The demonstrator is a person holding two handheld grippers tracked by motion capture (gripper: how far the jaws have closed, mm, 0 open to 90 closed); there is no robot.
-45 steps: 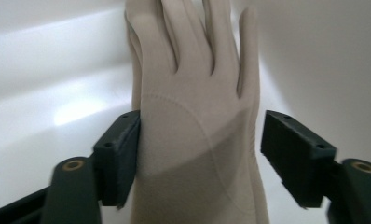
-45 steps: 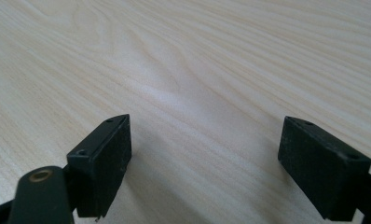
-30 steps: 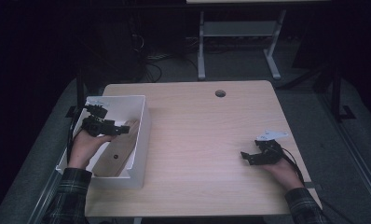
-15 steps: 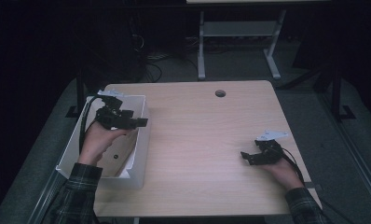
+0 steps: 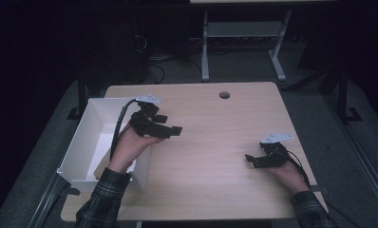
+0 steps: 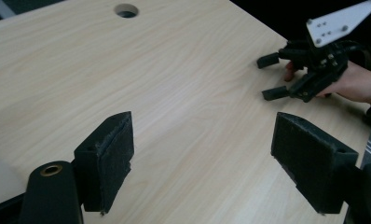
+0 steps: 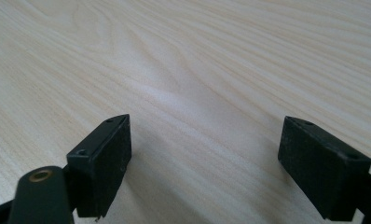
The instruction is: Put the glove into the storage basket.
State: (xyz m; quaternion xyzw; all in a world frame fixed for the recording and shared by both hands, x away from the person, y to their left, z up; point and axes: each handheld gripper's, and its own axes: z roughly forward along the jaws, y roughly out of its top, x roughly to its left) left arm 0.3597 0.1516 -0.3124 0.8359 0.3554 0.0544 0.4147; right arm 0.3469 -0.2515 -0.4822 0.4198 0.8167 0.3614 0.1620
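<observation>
Left tool (image 5: pixel 170 129) hovers with its jaws spread and bare, just right of the white box (image 5: pixel 89 142), its nearest thing. That box sits at the bench's (image 5: pixel 215 156) left edge, long axis running front to back, open-topped with plain white walls. Right tool (image 5: pixel 253 159), also spread, rests well apart.

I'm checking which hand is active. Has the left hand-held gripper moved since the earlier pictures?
Yes. The left hand-held gripper has moved rightward, from over the white box across its right wall, and is now above the bare table.
</observation>
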